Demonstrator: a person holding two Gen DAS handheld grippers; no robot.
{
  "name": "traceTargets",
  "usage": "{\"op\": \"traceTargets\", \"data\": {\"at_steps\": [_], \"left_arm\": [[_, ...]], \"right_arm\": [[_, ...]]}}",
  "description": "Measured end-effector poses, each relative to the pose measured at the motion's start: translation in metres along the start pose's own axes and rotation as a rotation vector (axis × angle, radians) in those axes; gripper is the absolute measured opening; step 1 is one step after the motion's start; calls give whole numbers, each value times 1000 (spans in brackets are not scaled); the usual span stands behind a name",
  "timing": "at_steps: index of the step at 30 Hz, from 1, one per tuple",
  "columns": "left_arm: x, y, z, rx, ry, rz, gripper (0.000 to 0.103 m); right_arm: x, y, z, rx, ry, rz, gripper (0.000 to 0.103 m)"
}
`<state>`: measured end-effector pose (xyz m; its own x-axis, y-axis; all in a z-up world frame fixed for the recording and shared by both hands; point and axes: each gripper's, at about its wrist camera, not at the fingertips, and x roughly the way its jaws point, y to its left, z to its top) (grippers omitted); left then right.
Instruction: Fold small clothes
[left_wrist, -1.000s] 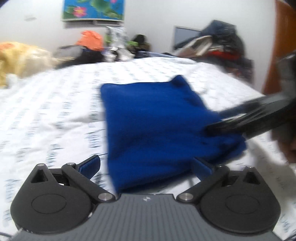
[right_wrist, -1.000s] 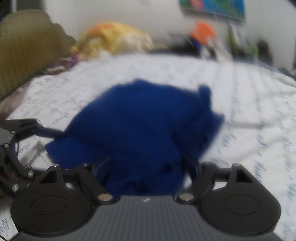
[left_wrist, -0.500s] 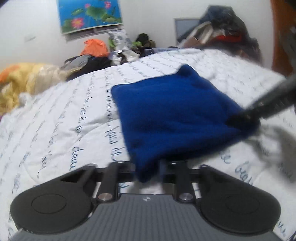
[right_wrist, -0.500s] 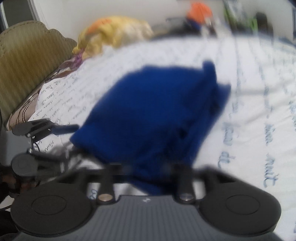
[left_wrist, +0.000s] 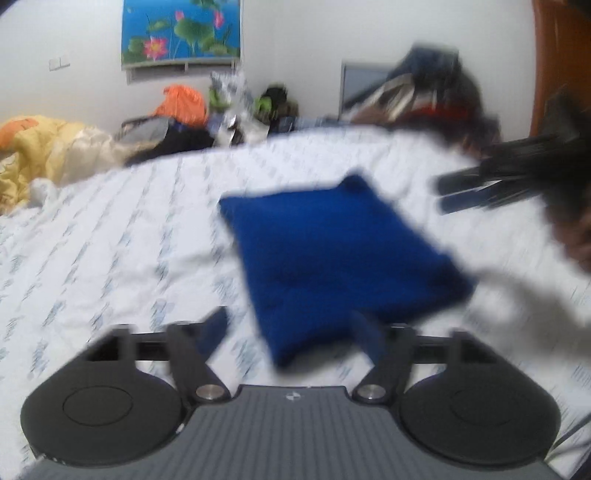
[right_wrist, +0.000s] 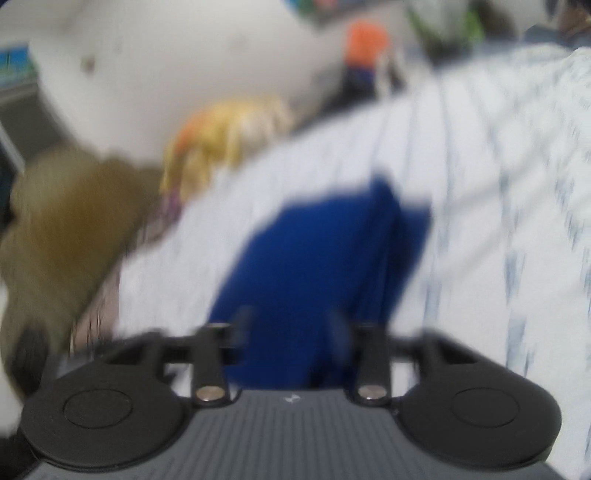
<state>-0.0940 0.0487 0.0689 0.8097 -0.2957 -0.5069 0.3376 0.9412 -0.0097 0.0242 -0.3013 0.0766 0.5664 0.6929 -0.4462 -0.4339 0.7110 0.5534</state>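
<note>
A blue fleece garment (left_wrist: 332, 266) lies folded into a rough square on the white printed bedsheet (left_wrist: 110, 240). My left gripper (left_wrist: 290, 332) is at its near corner with the jaws opening. That corner shows between the blue pads, which do not press on it. My right gripper (left_wrist: 441, 194) hovers off the cloth's far right side, its two pads apart with nothing between them. In the blurred right wrist view the garment (right_wrist: 325, 266) fills the middle beyond that gripper (right_wrist: 291, 328), whose jaws are opening.
A yellow quilt (left_wrist: 48, 151) is bunched at the bed's far left. Clothes and clutter (left_wrist: 183, 105) line the far edge, with a darker heap (left_wrist: 424, 96) at the back right. An olive headboard (right_wrist: 55, 221) stands at the left. A hand (left_wrist: 576, 236) holds the right gripper.
Half a second ago both grippers were shut on the garment's near edge and corner. Both have now let go and pulled back; the right one has lifted clear to the right.
</note>
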Motion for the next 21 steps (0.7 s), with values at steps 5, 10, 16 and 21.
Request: {"op": "traceTargets", "data": {"at_steps": [5, 10, 16, 21], "left_arm": [[59, -20, 13, -12, 75, -61, 55], [76, -22, -3, -9, 77, -35, 55], [76, -15, -3, -43, 72, -60, 56], [76, -8, -2, -62, 69, -73, 56]], "right_arm": [[71, 7, 47, -49, 2, -39, 69], [135, -2, 33, -333, 96, -290, 67], [116, -10, 34, -289, 83, -274, 67], [89, 12, 41, -284, -38, -217, 81]]}}
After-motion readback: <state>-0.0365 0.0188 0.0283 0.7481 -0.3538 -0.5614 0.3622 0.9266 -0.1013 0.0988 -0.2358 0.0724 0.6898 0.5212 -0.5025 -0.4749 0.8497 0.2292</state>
